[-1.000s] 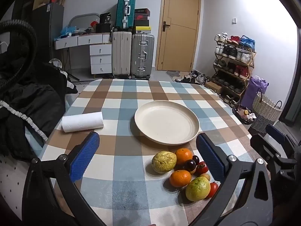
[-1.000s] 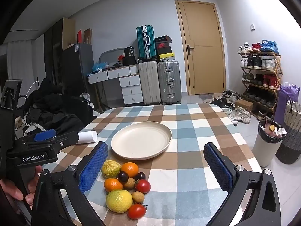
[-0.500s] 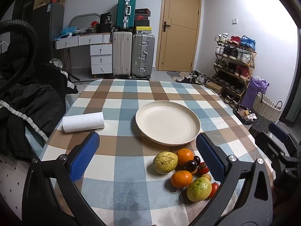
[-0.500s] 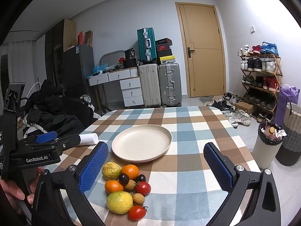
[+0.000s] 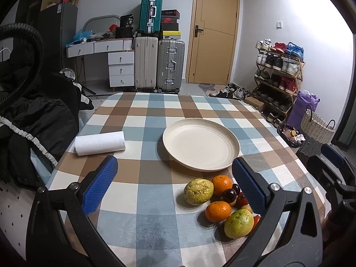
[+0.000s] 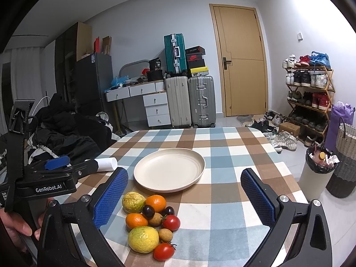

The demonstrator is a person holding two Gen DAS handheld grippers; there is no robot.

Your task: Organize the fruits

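A pile of fruit lies on the checked table near the front edge: two yellow-green guavas, two oranges, dark plums, brown longans and red tomatoes. Behind it sits an empty cream plate. In the left wrist view the pile is low and right, partly behind the right finger. My left gripper is open above the table, left of the fruit. My right gripper is open, hovering over the near table with the fruit by its left finger.
A white paper towel roll lies at the table's left side. Dark clothing is heaped left of the table. Suitcases, drawers, a door and a shoe rack stand beyond. A bin and basket stand right.
The right gripper's view has tilted upward and drawn slightly back, so the fruit sits lower in it. The left gripper has barely shifted. Both stay open.
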